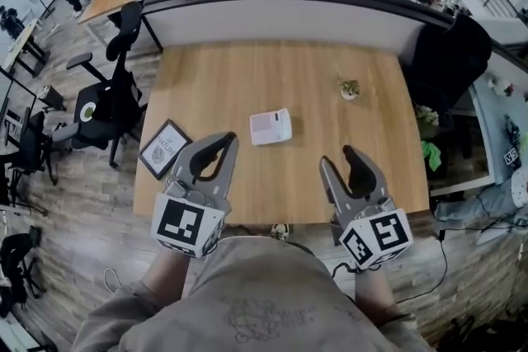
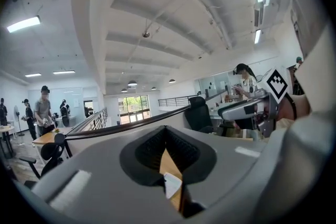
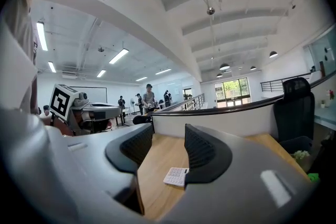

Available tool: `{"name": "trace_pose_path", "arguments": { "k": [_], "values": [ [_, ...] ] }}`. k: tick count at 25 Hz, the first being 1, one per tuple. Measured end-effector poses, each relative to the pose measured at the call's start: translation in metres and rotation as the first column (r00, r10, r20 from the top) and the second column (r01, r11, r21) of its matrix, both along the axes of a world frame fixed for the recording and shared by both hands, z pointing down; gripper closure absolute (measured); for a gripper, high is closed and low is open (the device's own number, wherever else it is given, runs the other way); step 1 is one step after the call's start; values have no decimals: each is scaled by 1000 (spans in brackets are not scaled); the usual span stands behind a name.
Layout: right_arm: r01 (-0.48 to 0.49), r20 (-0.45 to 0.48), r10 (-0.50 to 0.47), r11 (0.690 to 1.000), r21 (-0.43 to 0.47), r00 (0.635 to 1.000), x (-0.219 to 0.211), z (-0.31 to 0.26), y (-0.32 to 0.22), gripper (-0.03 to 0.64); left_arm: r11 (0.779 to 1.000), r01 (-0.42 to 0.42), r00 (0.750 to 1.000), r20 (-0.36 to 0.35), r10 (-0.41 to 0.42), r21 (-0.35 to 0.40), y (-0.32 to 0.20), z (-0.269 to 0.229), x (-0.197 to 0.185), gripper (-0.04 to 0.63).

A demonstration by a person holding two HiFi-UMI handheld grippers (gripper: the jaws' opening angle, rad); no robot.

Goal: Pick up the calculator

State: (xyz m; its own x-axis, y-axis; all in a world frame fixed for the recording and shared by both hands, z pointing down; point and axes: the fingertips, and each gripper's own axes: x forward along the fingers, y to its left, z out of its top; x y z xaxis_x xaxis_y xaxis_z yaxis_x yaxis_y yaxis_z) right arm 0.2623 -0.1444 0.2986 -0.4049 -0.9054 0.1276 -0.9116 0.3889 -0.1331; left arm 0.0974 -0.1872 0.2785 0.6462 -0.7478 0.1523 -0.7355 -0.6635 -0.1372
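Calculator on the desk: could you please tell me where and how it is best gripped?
Probably across its narrower width, by the two long edges, coming from above with the open right claw: the calculator lies flat on the table, leaving only thin sides exposed.

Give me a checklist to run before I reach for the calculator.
1. White rectangular calculator lies flat and uncovered on the wooden table: ok.
2. Right gripper jaws apart and empty: ok.
3. Left gripper jaws apart: not ok, tips together.
4. Black-framed picture and small potted plant stand apart from the calculator: ok.
5. Calculator thin enough for the jaws: cannot tell.
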Motion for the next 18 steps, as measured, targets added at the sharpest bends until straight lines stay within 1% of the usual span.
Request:
{"name": "trace_pose_path", "arguments": {
  "k": [5, 8, 11, 13, 18],
  "values": [
    [53, 5, -52, 999, -3, 999, 4, 6, -14, 439, 998, 47, 999, 17, -47, 31, -4, 2, -1, 595],
    [75, 14, -75, 997, -15, 997, 2, 10, -22, 439, 997, 76, 997, 25, -76, 26, -7, 5, -6, 595],
    [87, 2, -87, 996, -22, 996, -1, 11, -25, 440, 996, 83, 996, 29, -84, 20, -9, 8, -8, 595],
    [90, -21, -91, 996, -10, 996, -4, 8, -29, 440, 996, 80, 996, 32, -81, 36, -12, 9, -11, 595],
    [86, -10, -87, 996, -29, 996, -2, 15, -44, 439, 995, 97, 995, 31, -98, 32, -22, 13, -17, 595]
  ]
}}
